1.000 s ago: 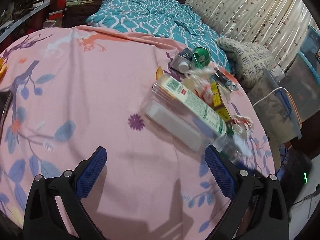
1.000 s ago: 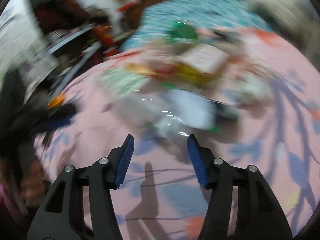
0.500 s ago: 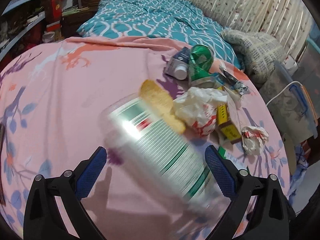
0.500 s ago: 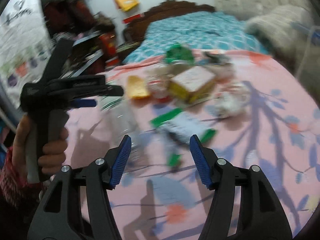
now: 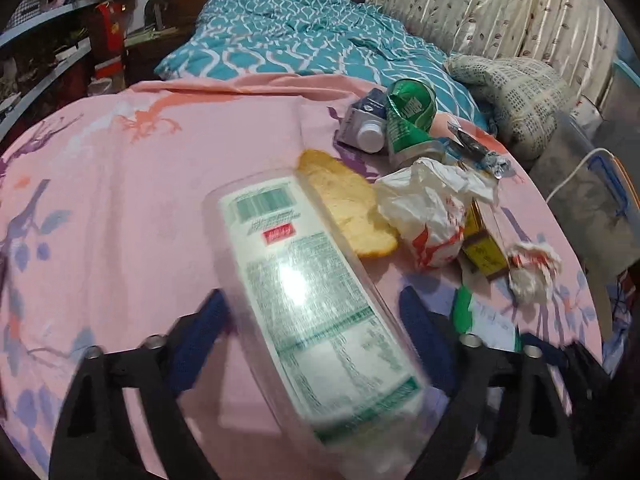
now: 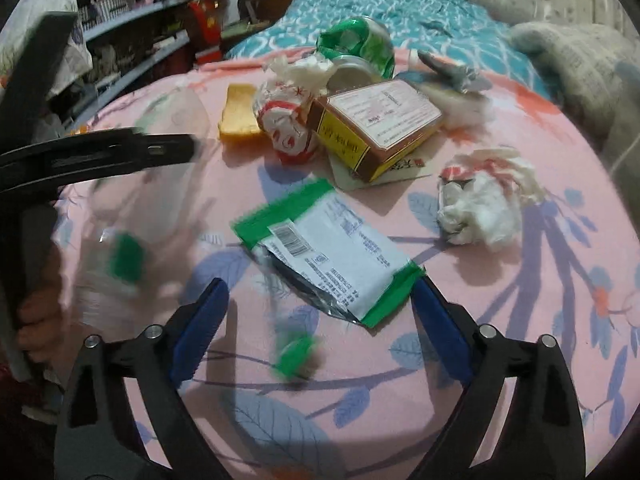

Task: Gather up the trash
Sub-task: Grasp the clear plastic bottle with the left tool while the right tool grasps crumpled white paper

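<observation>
Closing, my left gripper (image 5: 312, 316) now has the clear plastic bottle (image 5: 320, 300) between its blue pads, though I cannot tell if they press it. Opening wide, my right gripper (image 6: 320, 312) has let it go above the green-edged wrapper (image 6: 332, 248).

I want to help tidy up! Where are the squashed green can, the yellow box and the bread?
squashed green can (image 5: 410, 118), left wrist view, its dented side.
yellow box (image 6: 376, 128), right wrist view, its top label.
bread (image 5: 348, 204), left wrist view, its middle.
</observation>
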